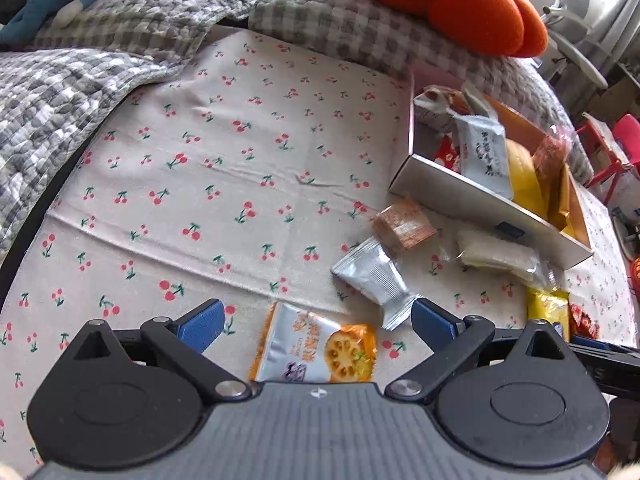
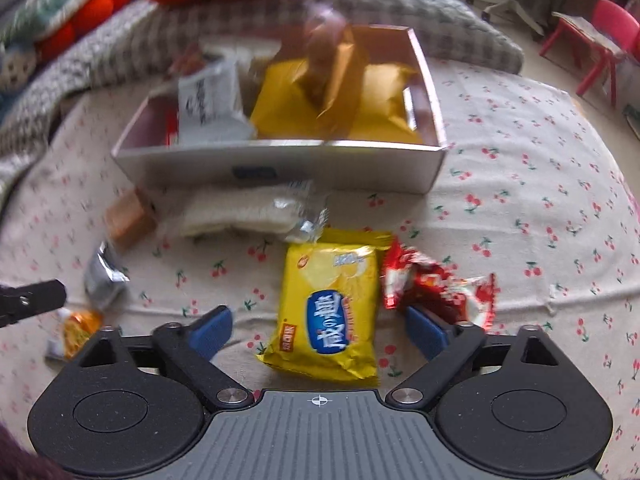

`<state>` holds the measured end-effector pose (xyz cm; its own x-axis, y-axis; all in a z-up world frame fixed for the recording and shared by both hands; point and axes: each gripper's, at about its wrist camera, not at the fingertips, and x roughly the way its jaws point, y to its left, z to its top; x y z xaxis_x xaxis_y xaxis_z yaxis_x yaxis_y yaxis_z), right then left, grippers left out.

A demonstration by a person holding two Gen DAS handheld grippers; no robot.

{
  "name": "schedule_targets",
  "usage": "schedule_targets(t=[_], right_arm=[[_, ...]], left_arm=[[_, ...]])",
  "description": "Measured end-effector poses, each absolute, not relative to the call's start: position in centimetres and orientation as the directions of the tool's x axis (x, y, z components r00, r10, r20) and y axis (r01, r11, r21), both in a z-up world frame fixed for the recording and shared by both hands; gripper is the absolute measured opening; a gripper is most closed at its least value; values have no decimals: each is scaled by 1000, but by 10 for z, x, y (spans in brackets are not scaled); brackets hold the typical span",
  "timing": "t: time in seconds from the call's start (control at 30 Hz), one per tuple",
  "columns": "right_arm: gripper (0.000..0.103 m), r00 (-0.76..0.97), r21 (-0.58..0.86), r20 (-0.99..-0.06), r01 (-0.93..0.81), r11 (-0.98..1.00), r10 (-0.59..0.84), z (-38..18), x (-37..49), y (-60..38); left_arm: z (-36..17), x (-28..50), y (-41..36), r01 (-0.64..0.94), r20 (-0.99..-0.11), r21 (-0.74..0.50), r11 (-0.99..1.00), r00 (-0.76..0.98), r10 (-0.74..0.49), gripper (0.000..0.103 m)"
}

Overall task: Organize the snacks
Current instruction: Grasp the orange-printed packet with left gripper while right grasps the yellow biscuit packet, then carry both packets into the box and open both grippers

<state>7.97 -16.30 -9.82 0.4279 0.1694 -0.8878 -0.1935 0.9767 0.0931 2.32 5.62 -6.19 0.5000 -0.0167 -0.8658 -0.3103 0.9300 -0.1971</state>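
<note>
Both grippers hang over the cherry-print cloth [image 1: 248, 168], and we read both as parted with nothing pinched. Our left gripper [image 1: 316, 322] spreads its blue pads wide above the orange-and-silver lotus-root packet [image 1: 320, 350], which lies flat between them, touched by neither. Just beyond its right pad sits a silver sachet [image 1: 374, 280], then a brown wrapped square [image 1: 404, 222] and a pale clear-wrapped cake [image 1: 498, 256] against the near wall of the box [image 1: 480, 200]. Over on our right gripper [image 2: 318, 330], the jaws stand apart on either side of the yellow cracker pack [image 2: 332, 312]; a gap shows on both sides, so no grip. A red crinkled wrapper [image 2: 436, 284] lies touching that pack's right edge, just above the right pad. Inside the open box, blurred in the right view, we make out a big yellow bag [image 2: 304, 108] and a white-labelled packet [image 2: 212, 100]. Grey checked quilts [image 1: 120, 12] border the cloth's far edge.
</note>
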Motion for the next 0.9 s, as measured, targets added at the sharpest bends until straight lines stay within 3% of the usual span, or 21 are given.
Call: schedule_targets(t=[0.07, 0.2, 0.37, 0.47, 0.6, 0.7, 0.73, 0.77, 0.8, 0.9], right_arm=[[50, 457, 58, -877, -209, 976, 150, -95, 76, -157], [49, 470, 193, -840, -209, 959, 272, -79, 67, -164], [49, 476, 271, -814, -193, 943, 332, -67, 67, -176], [49, 492, 307, -791, -195, 931, 364, -58, 65, -178], [49, 491, 400, -757, -175, 900, 432, -54, 62, -192], [48, 513, 430, -733, -159, 889, 447, -48, 58, -206], [48, 520, 439, -727, -152, 886, 449, -47, 59, -211], [48, 527, 446, -723, -139, 884, 447, -47, 60, -217], [48, 533, 453, -719, -127, 882, 446, -46, 62, -222], [48, 547, 472, -712, -91, 877, 440, -47, 67, -235]], left_arm=[[-64, 21, 55, -308, -871, -182, 934, 492, -7, 99], [-68, 19, 47, -277, -880, -120, 953, 474, 27, 99], [-85, 24, 25, -183, -900, 46, 982, 420, 120, 99], [-90, 23, 17, -153, -891, 77, 985, 433, 137, 102], [-84, 21, 24, -169, -885, 2, 986, 458, 80, 66], [-81, 20, 24, -173, -882, -8, 985, 464, 74, 59], [-79, 19, 26, -176, -878, -20, 984, 473, 67, 48], [-76, 18, 27, -177, -874, -32, 984, 482, 58, 47], [-73, 18, 29, -181, -871, -55, 982, 490, 42, 36], [-68, 17, 36, -193, -861, -141, 971, 508, -25, 28]])
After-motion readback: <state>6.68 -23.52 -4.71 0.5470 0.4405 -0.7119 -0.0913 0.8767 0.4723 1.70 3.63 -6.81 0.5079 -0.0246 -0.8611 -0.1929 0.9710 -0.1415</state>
